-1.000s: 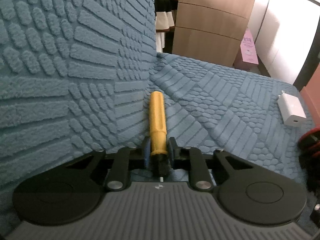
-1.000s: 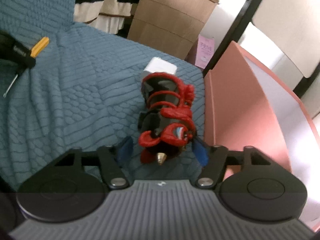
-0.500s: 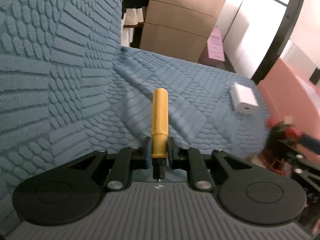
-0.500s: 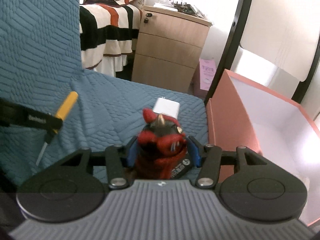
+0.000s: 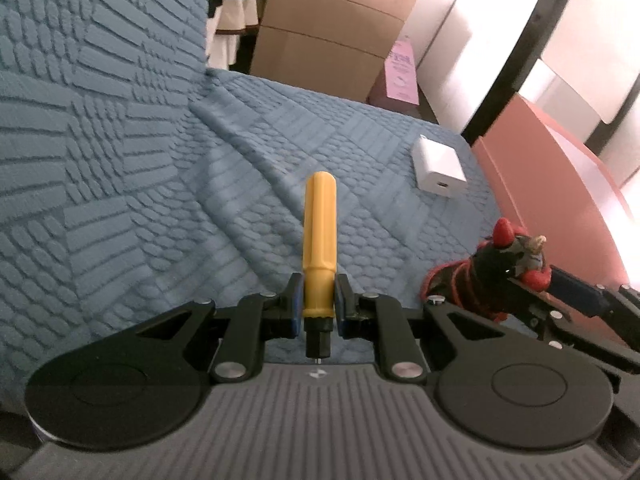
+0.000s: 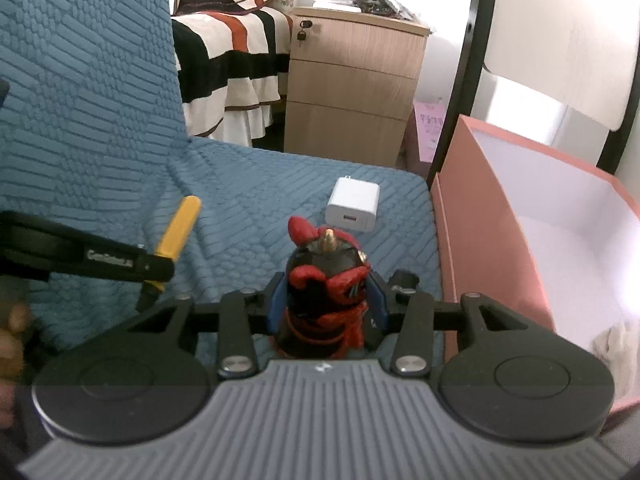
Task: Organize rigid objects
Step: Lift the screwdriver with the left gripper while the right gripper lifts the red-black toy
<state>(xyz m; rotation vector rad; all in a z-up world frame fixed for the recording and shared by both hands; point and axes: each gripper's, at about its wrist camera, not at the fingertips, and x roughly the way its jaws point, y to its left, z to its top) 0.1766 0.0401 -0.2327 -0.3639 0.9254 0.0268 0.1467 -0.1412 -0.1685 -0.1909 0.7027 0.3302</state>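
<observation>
With left gripper (image 5: 318,304) jaws pinching the yellow plastic-handled screwdriver (image 5: 319,236) and right gripper (image 6: 325,300) jaws closing on the red-and-black horned figurine (image 6: 326,276), the top-heavy figurine could, I judge, tip out before reaching the pink cardboard box (image 6: 492,216) at two o'clock.

A: Left claw (image 5: 316,308)?

B: Black linkage arms with silver screw heads, blue pads on the fingers (image 5: 295,306). Behind them, two round black discs flank a grey ribbed housing bearing a small white logo.

A: Right claw (image 6: 326,304)?

B: Same build: black links, silver screws, blue pads, grey ribbed body. Seen from here, the left unit's side arm carries white lettering, too blurred to read.
</observation>
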